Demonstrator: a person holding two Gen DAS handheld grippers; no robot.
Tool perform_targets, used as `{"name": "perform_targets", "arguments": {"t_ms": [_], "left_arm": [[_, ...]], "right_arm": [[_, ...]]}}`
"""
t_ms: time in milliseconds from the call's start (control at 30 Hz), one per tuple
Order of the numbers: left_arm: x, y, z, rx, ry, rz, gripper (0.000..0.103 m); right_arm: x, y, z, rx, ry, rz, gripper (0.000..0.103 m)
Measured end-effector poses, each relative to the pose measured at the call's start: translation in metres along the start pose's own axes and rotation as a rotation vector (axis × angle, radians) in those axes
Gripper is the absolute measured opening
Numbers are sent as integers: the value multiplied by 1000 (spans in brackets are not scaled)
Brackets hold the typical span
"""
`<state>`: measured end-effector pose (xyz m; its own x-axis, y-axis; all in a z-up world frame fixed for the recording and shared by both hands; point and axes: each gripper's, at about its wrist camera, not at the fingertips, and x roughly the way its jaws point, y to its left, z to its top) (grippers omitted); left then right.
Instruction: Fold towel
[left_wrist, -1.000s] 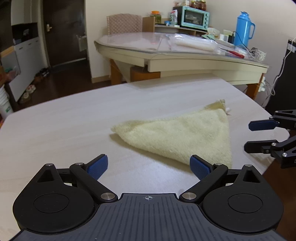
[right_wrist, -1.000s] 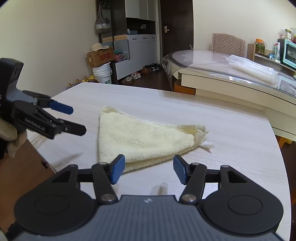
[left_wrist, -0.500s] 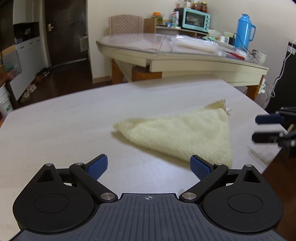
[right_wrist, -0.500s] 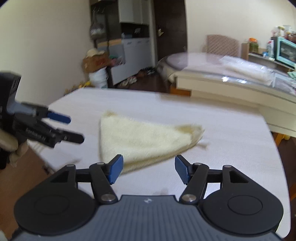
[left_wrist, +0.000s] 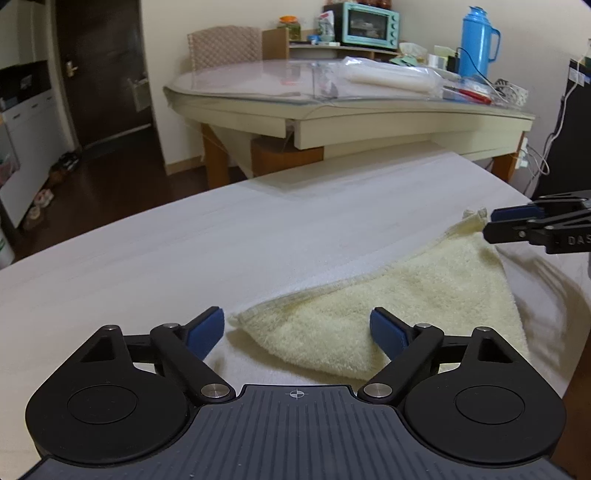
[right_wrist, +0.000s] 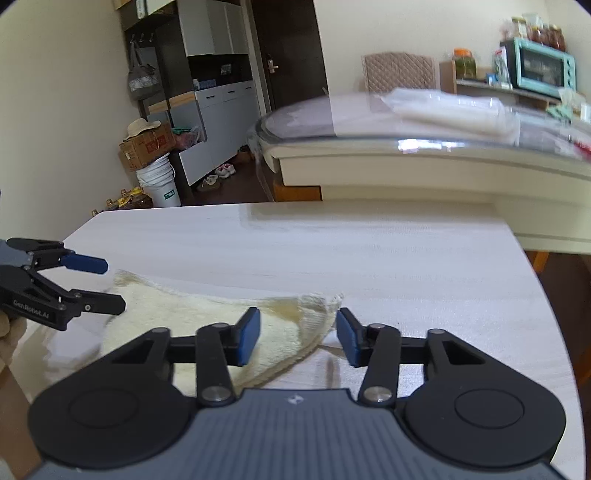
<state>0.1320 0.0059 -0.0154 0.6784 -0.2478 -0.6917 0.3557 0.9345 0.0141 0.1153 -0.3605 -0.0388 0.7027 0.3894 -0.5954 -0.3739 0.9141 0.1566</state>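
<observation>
The left gripper (left_wrist: 297, 328) stands wide apart, its jaws having just narrowed a little. Its pads straddle the near corner of the towel (left_wrist: 388, 299) without pressing on it; the cloth lies between them, ungrasped.

The right gripper (right_wrist: 298, 336) is partly closed, its jaws having just been closing. The tagged corner of the towel (right_wrist: 221, 314) lies between the pads. A gap shows on each side of the cloth, so the pads do not yet pinch it. In the left wrist view the right gripper (left_wrist: 493, 225) sits at that same far corner, its two fingers close together.

Position: the towel lies flat on the pale table (left_wrist: 184, 258), near the edge closest to the person, between the two grippers.

Progress: the towel already forms a triangle with a doubled edge, so one diagonal fold appears complete. Judged from the positions, the current step is the pickup of two corners for a second fold. Neither corner is lifted. Remaining: close on both corners, carry one corner across, lay it down and flatten.

Orientation: in the left wrist view the long edge runs from the near corner by the left gripper diagonally up and right to the tagged corner. The long axis follows this line. The third corner points toward the table's near edge.

Beyond stands a second table (left_wrist: 369, 107) with clutter.
</observation>
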Motion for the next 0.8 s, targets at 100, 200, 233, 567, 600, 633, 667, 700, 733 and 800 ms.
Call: {"name": "perform_targets", "arguments": {"t_ms": [100, 200, 233, 567, 600, 633, 667, 700, 733, 800], "left_arm": [[9, 3, -1, -7, 6, -5, 90], [15, 5, -2, -10, 3, -17, 90], [16, 7, -2, -10, 0, -22, 90], [7, 15, 9, -22, -38, -25, 87], [-6, 20, 8, -36, -61, -20, 87], [-17, 26, 7, -47, -76, -7, 88], [-27, 32, 6, -57, -89, 9, 88], [-37, 39, 6, -60, -99, 30, 90], [-46, 46, 5, -62, -107, 54, 90], [-56, 55, 3, -68, -113, 83, 90]], "right_arm": [[7, -7, -4, 33, -3, 23, 14], [4, -8, -6, 39, -23, 36, 11], [3, -6, -6, 35, -28, 36, 11], [-8, 6, 13, 35, -93, 32, 11], [-10, 8, 13, 32, -100, 33, 11], [-18, 17, 12, 21, -123, 49, 11], [-25, 23, 11, 18, -139, 66, 11], [-28, 26, 12, 17, -146, 75, 11], [-35, 41, 10, -3, -160, 114, 11], [-44, 59, 9, -28, -175, 168, 11]]}}
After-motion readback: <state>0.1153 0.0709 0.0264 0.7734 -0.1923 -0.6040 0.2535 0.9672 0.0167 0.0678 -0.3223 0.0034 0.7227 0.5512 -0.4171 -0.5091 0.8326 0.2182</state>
